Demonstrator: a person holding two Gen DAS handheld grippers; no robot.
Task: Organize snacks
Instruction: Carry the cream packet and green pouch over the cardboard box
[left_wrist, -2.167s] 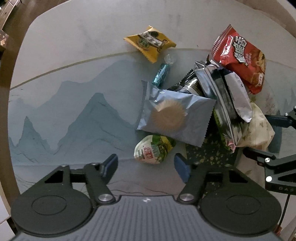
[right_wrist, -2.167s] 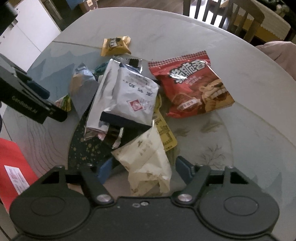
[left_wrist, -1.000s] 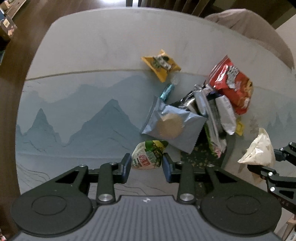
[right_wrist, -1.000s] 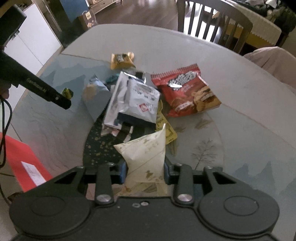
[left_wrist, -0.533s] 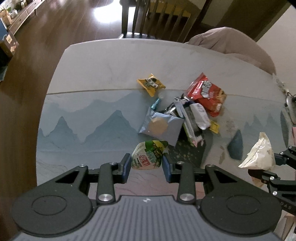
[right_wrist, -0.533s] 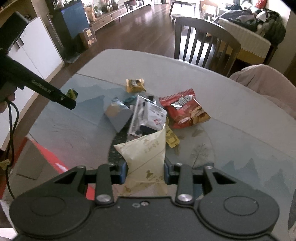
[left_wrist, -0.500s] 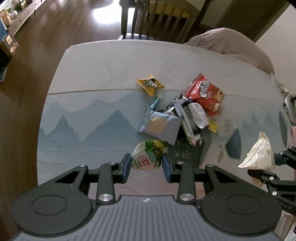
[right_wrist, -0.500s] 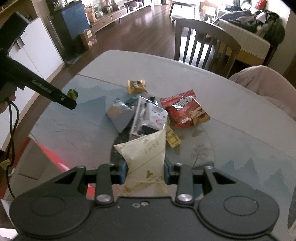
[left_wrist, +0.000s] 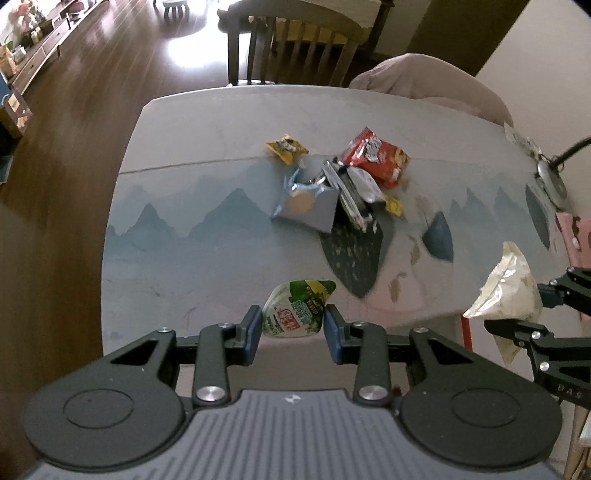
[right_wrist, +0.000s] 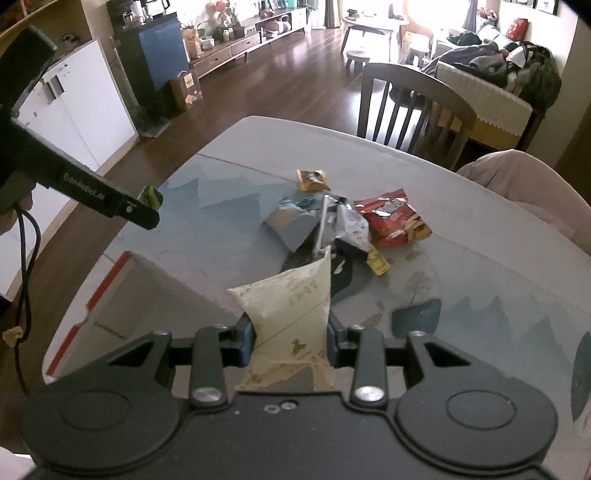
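Green cup (left_wrist: 297, 308) | left hand-held gripper (left_wrist: 293, 328) clamped, angled down over table (left_wrist: 177, 206)

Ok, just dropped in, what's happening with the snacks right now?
Each gripper has a snack clamped and lifted clear of the table. The left gripper holds a green and white cup snack between its fingers; the right gripper holds a cream packet. The red bag, the yellow packet and the silver packs lie piled mid-table.

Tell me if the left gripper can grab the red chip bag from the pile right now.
Probably not yet: the left gripper is shut on the green jelly cup, held high and short of the red chip bag. Nothing covers the bag's top, though.
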